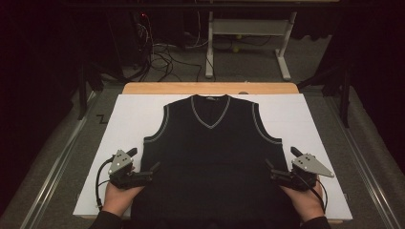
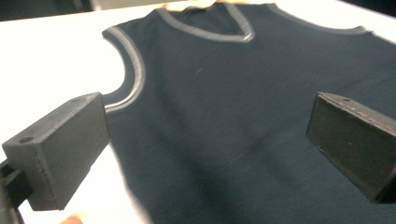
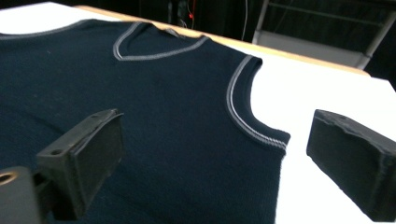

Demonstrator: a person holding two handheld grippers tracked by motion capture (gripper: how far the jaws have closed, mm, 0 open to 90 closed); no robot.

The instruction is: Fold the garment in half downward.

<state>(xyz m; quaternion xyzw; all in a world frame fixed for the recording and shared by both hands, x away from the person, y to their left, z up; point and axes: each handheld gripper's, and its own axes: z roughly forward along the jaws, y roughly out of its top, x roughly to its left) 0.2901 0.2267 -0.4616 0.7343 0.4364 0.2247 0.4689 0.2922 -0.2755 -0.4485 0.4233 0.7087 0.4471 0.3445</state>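
One dark navy sleeveless V-neck vest [image 1: 210, 152] with grey-trimmed neck and armholes lies flat, front up, on the white-covered table [image 1: 129, 119]. Two grippers flank its lower sides: left gripper [image 1: 145, 164] and right gripper [image 1: 282, 164], both with jaws spread, gripping nothing.

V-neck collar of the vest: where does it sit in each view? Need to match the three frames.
High view: the V-neck collar is centre, upper half, at the far end of the vest.
Left gripper view: the collar is at the top edge, just right of centre.
Right gripper view: the collar is upper left of centre.
Shared landmark: the grey-trimmed armhole on the right tongs' side.
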